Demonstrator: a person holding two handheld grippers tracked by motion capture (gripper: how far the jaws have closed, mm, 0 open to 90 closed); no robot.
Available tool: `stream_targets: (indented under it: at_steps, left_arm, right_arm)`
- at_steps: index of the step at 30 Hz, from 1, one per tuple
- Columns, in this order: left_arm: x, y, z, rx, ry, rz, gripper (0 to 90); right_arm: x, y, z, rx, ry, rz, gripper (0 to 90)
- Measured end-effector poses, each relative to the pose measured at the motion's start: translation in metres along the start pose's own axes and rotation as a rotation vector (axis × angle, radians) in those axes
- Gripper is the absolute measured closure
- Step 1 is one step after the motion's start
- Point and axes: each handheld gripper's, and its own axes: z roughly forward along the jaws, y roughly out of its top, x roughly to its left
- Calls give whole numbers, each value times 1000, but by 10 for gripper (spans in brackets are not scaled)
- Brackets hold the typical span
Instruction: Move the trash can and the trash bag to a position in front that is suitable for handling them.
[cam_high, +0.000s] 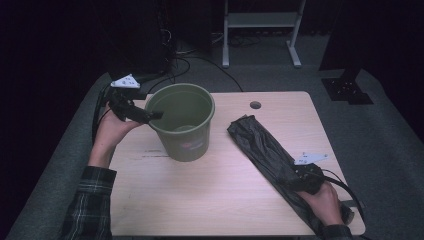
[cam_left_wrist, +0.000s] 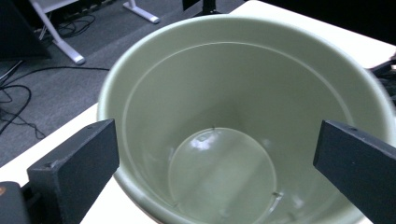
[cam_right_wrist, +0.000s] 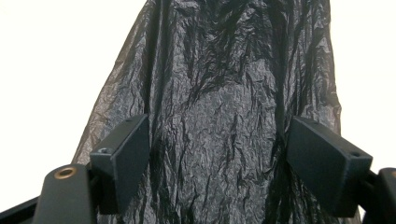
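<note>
Olive-green round plastic bucket (cam_high: 184, 120) upright, empty, glossy inside, left-centre on light wooden surface (cam_high: 220, 200). Crumpled black plastic bag (cam_high: 265, 150) lying flat, stretched diagonally at right. Left gripper (cam_high: 150, 116) wide at bucket rim; right gripper (cam_high: 295, 175) wide, straddling bag.

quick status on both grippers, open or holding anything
Left gripper: open, jaws spread at the green bucket rim, holding nothing.
Right gripper: open over the black plastic bag, not clamped.

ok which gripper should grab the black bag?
Right. The right gripper hangs open directly over the black bag, its jaws either side of the plastic. The left gripper is across the table at the green bucket rim.
</note>
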Motion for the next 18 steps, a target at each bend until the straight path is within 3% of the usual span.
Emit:
stream_targets:
  at_steps: [4, 12, 18]
  left_arm:
    - [13, -4, 11, 15, -1, -25, 0]
    - [23, -12, 20, 51, 7, -58, 7]
    - [30, -17, 20, 66, -11, -84, 140]
  right_arm:
    - [0, 0, 0, 0, 0, -1, 206]
    - [0, 0, 0, 0, 0, -1, 206]
    - [0, 0, 0, 0, 0, -2, 206]
